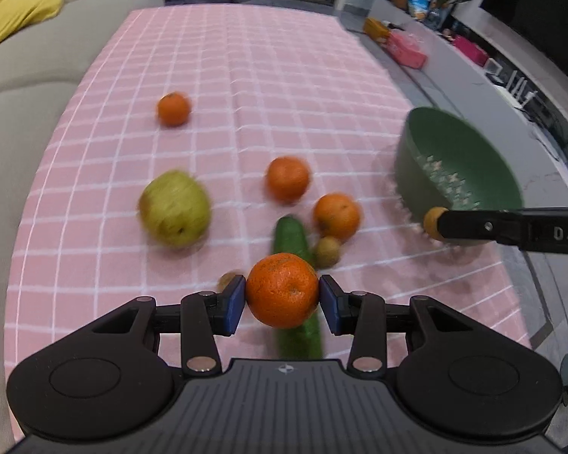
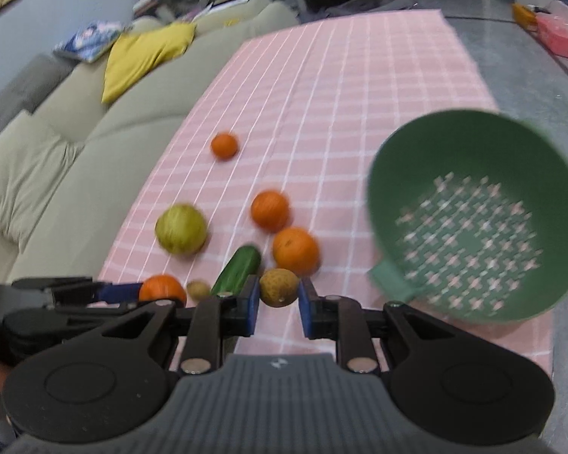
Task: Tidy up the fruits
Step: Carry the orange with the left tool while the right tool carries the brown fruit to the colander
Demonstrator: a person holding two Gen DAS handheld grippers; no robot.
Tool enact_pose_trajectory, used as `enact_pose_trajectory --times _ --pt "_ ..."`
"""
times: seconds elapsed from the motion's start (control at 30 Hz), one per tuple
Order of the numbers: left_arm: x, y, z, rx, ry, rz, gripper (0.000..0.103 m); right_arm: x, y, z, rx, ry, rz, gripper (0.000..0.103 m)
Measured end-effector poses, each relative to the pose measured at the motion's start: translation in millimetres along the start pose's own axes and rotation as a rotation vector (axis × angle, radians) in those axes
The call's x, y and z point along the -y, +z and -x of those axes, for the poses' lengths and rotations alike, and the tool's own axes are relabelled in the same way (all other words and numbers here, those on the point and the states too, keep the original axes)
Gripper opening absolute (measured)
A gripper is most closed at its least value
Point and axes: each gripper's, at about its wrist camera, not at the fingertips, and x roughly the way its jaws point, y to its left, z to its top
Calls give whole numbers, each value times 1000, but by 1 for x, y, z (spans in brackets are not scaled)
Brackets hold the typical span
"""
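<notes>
Left wrist view: left tongs (image 1: 282,299) clamped on an orange (image 1: 282,289), blue pads touching both its sides, spread only as wide as the fruit. It's held above the cucumber (image 1: 291,240), likely lifted for transfer to the colander (image 1: 458,166), which stands well right of the cucumber at the table (image 1: 246,56) edge. Loose fruit near the cucumber: apple (image 1: 175,208) to its left, two more oranges and a kiwi (image 1: 327,251) just right of it; a fourth orange lies well beyond the apple. Right tongs (image 1: 441,223) come in from the right with a small brown fruit at the tip, just before the colander.

Right wrist view: right tongs (image 2: 278,299) closed on a brown fruit (image 2: 279,287), narrow gap, pads touching it. Colander sits right of it, empty, so sorting looks barely begun. Left tongs with the orange show at the left.
</notes>
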Motion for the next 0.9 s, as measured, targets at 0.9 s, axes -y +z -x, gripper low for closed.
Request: enact_pose_trajectory --times 0.9 --pt "176 85 -95 -101 -118 -677 48 117 33 27 103 -167 -44 18"
